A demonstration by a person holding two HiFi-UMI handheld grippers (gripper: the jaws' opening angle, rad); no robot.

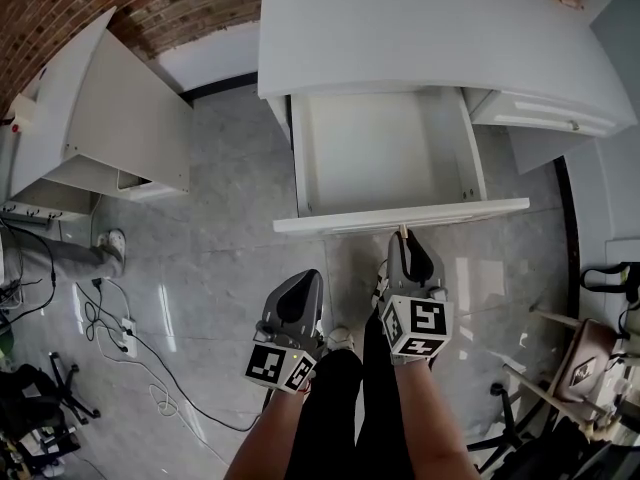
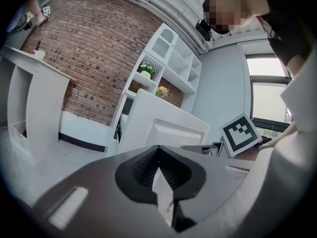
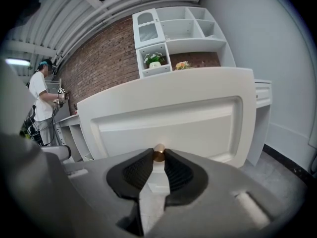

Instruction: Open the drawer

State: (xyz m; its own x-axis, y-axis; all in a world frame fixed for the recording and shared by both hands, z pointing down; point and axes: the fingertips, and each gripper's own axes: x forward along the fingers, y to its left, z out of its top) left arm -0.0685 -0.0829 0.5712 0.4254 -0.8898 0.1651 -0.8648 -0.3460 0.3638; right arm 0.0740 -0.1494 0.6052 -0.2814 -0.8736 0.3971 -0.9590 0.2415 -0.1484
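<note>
Upper middle of the head view, the drawer point(image 1: 385, 153) stands well out from under the white surface point(image 1: 420, 28), its box bare inside. Its front panel runs across the frame, the right end a little higher. That is its long axis, while its travel runs from the top of the frame to the bottom, with the open end towards the person. Just below the panel, the right hand-held gripper point(image 1: 404, 238) reaches the small knob point(image 1: 403, 230) at the middle of the front. The left hand-held gripper point(image 1: 303, 283) hangs lower left over the floor point(image 1: 220, 228), apart from the drawer.

Low in the left gripper view, the left hand-held gripper point(image 2: 158, 148) has its tips together with nothing between them. It is idle.

Centre of the right gripper view, the drawer front point(image 3: 168, 118) fills the frame square-on, with its long side level. The right hand-held gripper point(image 3: 158, 158) is pinched on the brass knob point(image 3: 159, 151) with only the very tips of its jaws, which stand partly apart around it.

The risks, as I judge them:
- The knob is small and round and is held at the tips alone, so a jerk or a pull off the line of travel could let it slip free.
- The drawer looks near the end of its run — more pull could strike the stop or drag it off its runners.
</note>
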